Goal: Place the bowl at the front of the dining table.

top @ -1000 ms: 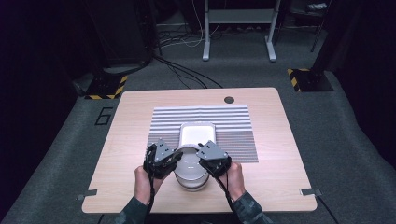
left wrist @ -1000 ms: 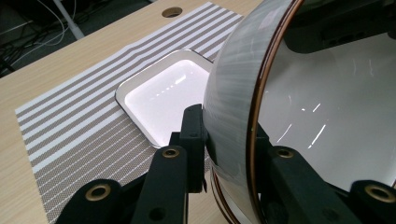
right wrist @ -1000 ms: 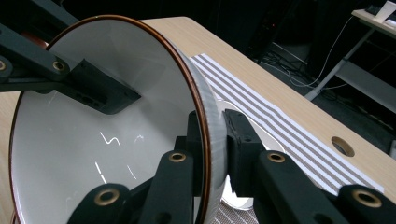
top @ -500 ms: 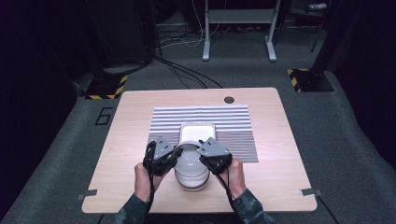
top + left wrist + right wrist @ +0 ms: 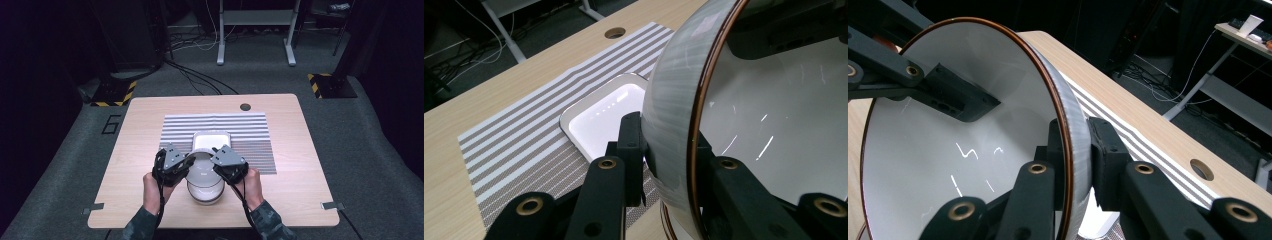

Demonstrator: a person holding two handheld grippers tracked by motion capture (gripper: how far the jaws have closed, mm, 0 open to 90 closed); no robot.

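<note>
A round white bowl [image 5: 205, 182] with a brown rim and a grey striped outside is held between both grippers at the table's near side. It is tilted, with its opening toward the person. My left gripper [image 5: 186, 162] is shut on the bowl's rim [image 5: 696, 145], one jaw inside and one outside. My right gripper [image 5: 220, 161] is shut on the opposite rim [image 5: 1068, 140] in the same way. A white square dish [image 5: 211, 139] lies on the striped placemat [image 5: 250, 131] just beyond the bowl; it also shows as the square dish [image 5: 604, 117] past my left jaws.
The wooden table [image 5: 140, 130] has a cable hole [image 5: 245, 107] at its far edge. A thin brown rim [image 5: 663, 225] peeks out below the held bowl. Beyond the table are a metal frame [image 5: 255, 30] and floor cables [image 5: 195, 75].
Both grippers and the bowl have shifted slightly up and toward the square dish. Both grips are unchanged.
</note>
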